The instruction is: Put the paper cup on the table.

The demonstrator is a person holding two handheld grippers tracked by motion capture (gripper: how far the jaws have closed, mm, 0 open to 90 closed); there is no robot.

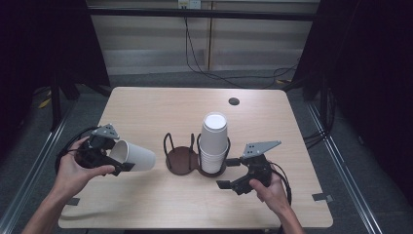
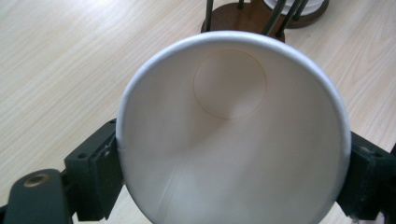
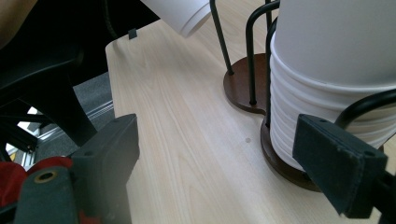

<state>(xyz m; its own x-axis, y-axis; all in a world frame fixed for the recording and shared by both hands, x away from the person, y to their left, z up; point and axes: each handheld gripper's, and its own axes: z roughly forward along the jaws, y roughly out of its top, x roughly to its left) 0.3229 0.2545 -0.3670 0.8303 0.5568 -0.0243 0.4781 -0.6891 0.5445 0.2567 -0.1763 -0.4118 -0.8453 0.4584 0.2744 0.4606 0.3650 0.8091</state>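
My left gripper [image 1: 118, 155] is shut on a white paper cup [image 1: 136, 156], which it holds on its side above the table's left part, base pointing at the holder. In the left gripper view the cup [image 2: 233, 140] opens toward the camera, a jaw pressing on each side of its rim. A dark two-ring cup holder [image 1: 179, 163] stands mid-table; its left ring is empty and its right ring holds a stack of white cups [image 1: 214, 141]. My right gripper [image 1: 228, 173] is open beside the stack's base. The stack [image 3: 327, 93] is just beyond the right jaw.
The wooden table [image 1: 160, 107] has a round cable hole [image 1: 234, 101] at the back right. Small dark tabs [image 1: 322, 197] sit near the front edges. Dark floor and cables surround the table.
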